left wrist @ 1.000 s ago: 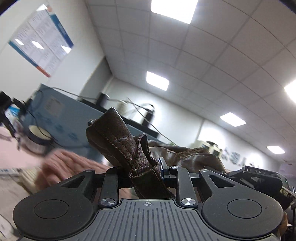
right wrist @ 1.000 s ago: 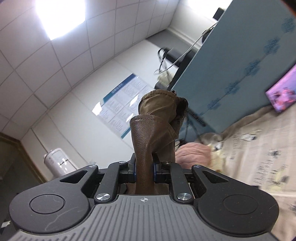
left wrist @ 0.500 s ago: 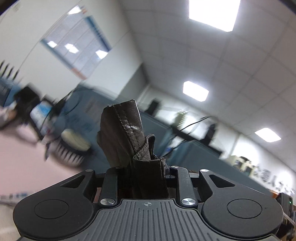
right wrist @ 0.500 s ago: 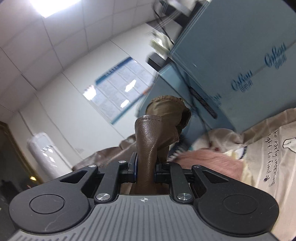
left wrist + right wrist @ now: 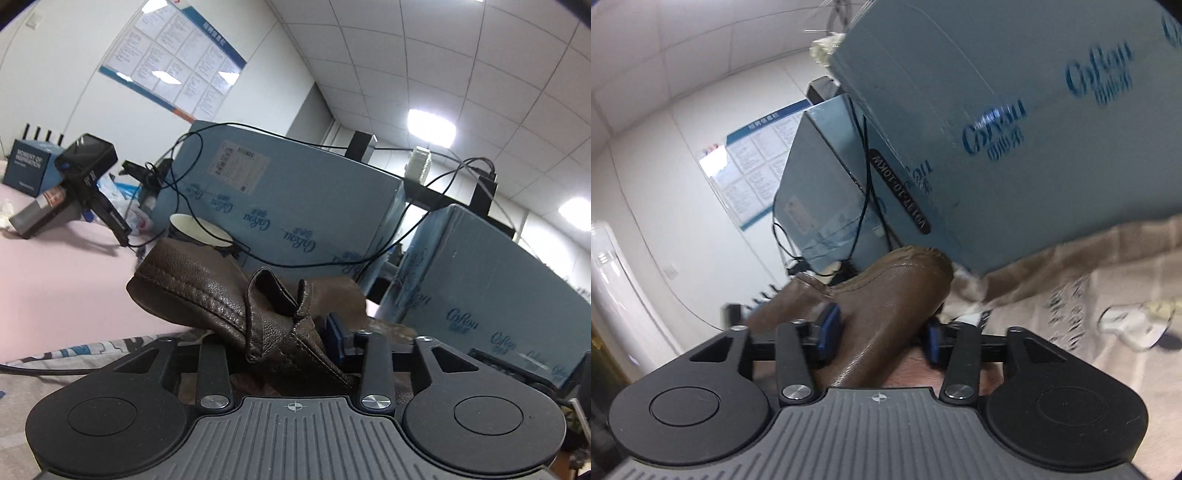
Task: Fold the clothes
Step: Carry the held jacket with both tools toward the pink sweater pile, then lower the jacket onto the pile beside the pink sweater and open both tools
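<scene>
Your left hand-held gripper has a stitched edge of the brown leather garment lying between its parted jaws, the leather draping forward toward the blue cardboard box. Your right hand-held gripper stands spread, its blue pads flanking a thick fold of the same garment without pinching it. Half a second earlier both were clamped on the leather, held higher.

Between your left gripper's fingers you have dark brown grained leather, with light blue printed boxes ahead and a pale pink tabletop to its left.
</scene>
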Action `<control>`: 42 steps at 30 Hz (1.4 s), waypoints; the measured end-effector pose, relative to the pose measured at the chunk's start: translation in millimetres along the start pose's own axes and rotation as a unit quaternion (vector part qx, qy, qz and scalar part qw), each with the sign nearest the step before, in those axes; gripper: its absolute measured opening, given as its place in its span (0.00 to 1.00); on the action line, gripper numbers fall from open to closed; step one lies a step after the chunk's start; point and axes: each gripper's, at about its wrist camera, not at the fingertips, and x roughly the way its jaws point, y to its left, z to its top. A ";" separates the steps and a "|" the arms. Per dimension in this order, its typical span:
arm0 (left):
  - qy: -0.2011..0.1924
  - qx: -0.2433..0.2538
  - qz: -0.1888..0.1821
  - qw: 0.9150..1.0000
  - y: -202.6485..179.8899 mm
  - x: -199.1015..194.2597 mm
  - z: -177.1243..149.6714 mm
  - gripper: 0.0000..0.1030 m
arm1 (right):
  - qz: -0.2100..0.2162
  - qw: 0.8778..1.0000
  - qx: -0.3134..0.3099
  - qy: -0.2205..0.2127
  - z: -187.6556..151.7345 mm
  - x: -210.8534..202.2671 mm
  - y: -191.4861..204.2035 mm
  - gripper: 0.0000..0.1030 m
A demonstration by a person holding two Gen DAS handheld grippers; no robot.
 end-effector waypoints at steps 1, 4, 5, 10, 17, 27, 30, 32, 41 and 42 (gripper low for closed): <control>-0.002 0.006 0.005 1.000 -1.3 0.4 -1.0 0.50 | -0.004 1.000 -0.007 -0.003 -0.6 -0.4 1.4 0.46; -0.011 0.021 0.031 0.999 -5.9 0.6 -2.3 0.84 | -0.017 1.000 -0.019 -0.014 -1.0 -5.9 5.7 0.60; -0.020 0.022 0.052 0.998 -6.8 -0.2 -1.6 0.94 | -0.035 0.999 -0.022 -0.021 0.4 -9.3 8.0 0.77; -0.134 0.003 0.161 0.978 -5.5 -22.2 0.9 1.00 | -0.074 0.996 -0.011 -0.050 13.9 -43.5 13.5 0.98; -0.230 0.057 0.197 0.951 -48.1 -64.7 -3.3 1.00 | -0.070 0.995 -0.047 -0.053 33.1 -95.9 21.8 1.00; -0.195 0.027 0.138 0.971 -130.0 -97.1 -34.4 1.00 | -0.062 0.991 -0.091 -0.070 26.1 -148.3 9.7 1.00; -0.178 0.034 0.151 0.972 -140.3 -94.7 -43.0 1.00 | -0.061 0.989 -0.107 -0.076 24.9 -158.1 6.1 1.00; -0.167 0.052 0.158 0.972 -141.6 -89.3 -48.7 1.00 | -0.057 0.988 -0.119 -0.085 25.2 -162.5 4.7 1.00; -0.145 0.068 0.152 0.975 -140.3 -84.3 -55.4 1.00 | -0.061 0.984 -0.135 -0.096 16.3 -157.8 -3.8 1.00; -0.144 0.066 0.150 0.976 -139.2 -84.9 -55.4 1.00 | -0.063 0.984 -0.138 -0.094 14.6 -156.5 -4.2 1.00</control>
